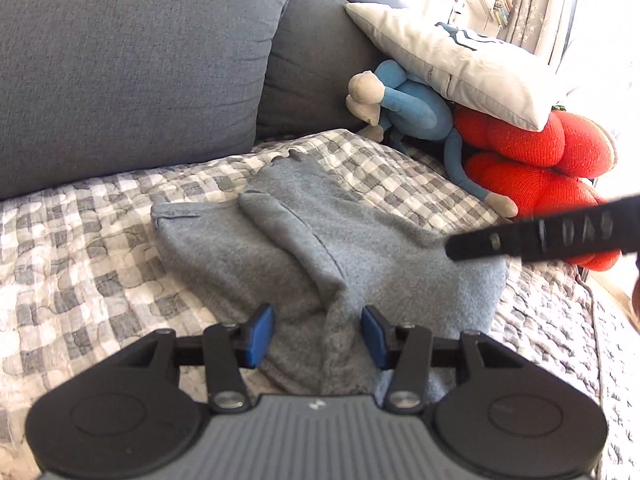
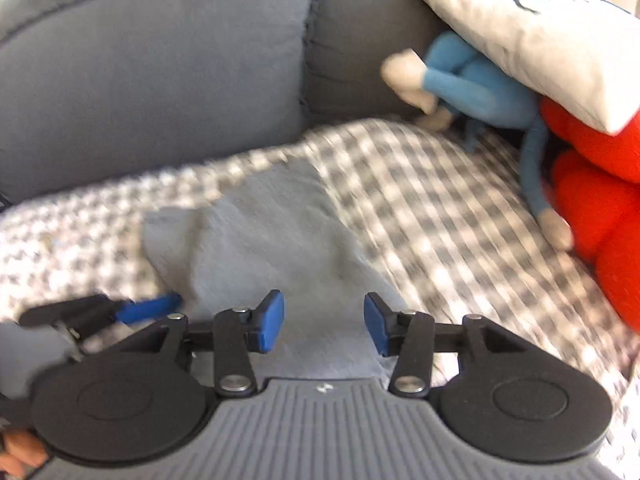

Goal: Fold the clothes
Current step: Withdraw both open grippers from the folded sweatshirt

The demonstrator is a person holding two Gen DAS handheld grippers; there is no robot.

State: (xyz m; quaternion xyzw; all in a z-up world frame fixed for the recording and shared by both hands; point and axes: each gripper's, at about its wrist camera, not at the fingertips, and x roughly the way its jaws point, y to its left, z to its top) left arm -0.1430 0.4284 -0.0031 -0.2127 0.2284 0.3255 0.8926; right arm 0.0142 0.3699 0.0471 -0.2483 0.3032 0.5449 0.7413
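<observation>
Both the left gripper and right gripper hover spread over the grey garment, which lies partly folded on the checked quilt, seemingly with folds left.

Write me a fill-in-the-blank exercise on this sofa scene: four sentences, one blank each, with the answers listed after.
1. The grey garment lies on a quilt with a ____ pattern.
2. The white pillow rests on top of a blue plush toy and a ____ one.
3. The left gripper has its jaws ____, with garment fabric between them.
4. The pads of the right gripper are coloured ____.

Answers: checked; red; open; blue
</observation>
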